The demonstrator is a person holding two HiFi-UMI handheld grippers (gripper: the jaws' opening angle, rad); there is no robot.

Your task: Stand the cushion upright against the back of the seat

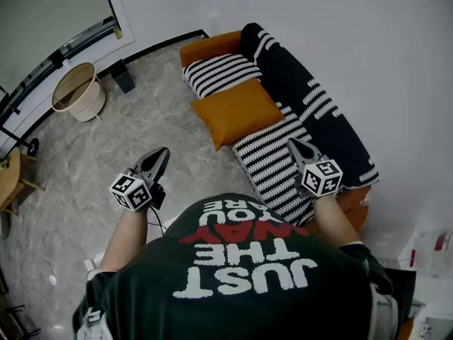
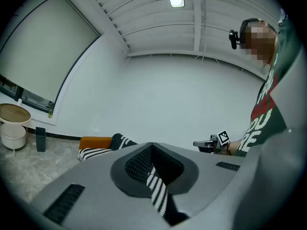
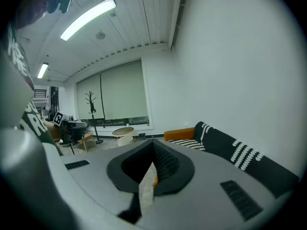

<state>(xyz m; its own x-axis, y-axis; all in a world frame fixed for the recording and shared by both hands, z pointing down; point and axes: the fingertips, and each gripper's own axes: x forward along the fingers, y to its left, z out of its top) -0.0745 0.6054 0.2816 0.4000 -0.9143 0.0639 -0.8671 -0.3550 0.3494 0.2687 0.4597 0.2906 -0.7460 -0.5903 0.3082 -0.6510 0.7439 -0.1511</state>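
**Cushion lies flat, tongs not yet on it**

Nearest, the left gripper over the floor and the right gripper over the black-and-white striped sofa seat hover, jaws pressed together, empty. Farther off, the orange square fabric cushion lies flat on the seat, beside the black sofa back at right. The approach looks to be in hand; next, the jaws must spread and pinch an edge.

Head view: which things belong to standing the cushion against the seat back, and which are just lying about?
Job: orange cushion, flat on the seat; striped cushion, flat too, may be the one meant; sofa back; left gripper; right gripper.
Lying about: round basket; dark bin; wooden table.
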